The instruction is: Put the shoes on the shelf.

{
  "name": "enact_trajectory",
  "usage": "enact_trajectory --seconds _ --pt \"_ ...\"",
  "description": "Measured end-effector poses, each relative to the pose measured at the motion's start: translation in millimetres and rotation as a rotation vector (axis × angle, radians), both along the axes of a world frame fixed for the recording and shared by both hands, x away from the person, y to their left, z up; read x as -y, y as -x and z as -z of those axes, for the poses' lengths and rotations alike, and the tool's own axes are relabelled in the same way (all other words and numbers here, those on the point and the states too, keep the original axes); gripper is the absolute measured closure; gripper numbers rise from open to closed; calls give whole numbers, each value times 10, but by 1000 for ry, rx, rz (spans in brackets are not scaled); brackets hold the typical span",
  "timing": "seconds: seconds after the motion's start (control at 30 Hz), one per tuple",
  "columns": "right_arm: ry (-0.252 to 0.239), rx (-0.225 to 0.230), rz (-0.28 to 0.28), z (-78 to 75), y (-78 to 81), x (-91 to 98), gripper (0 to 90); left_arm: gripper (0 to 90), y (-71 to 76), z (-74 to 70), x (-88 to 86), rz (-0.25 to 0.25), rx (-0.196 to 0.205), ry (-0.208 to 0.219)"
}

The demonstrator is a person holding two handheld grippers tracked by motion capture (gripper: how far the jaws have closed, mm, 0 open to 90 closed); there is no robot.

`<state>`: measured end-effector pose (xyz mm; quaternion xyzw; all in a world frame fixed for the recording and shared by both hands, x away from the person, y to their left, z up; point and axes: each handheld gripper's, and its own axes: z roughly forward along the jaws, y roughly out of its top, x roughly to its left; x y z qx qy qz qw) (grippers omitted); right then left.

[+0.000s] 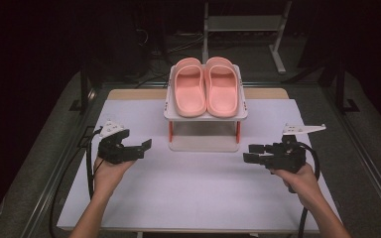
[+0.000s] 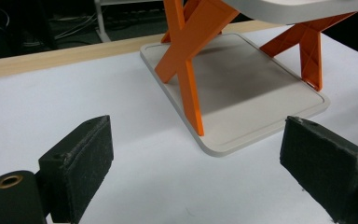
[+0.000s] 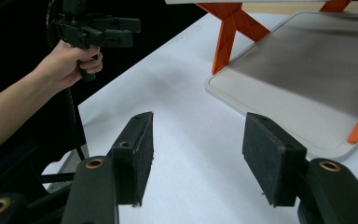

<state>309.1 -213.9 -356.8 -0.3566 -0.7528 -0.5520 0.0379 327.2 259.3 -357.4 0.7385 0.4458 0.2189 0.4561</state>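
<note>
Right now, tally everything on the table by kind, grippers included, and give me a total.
Pink slippers: 2, left one and right one
Two-tier shoe rack, white with orange legs: 1
Grippers: 2, left gripper and right gripper, both open and empty
Total: 5

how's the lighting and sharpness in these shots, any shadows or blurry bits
High view: the white table is brightly lit, its surroundings nearly black, and the pink slippers are slightly soft. Left gripper view: the rack casts a grey shadow on its own base, and the near jaw pads look soft. Right gripper view: the same shadow on the base, and the left gripper shows against darkness.
</note>
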Motion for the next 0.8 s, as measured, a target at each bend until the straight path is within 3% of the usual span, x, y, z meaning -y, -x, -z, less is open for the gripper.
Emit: enact_trajectory --seconds 0.8 --pt "-10 -43 24 280 152 149 411 85 96 214 -52 -7 -22 18"
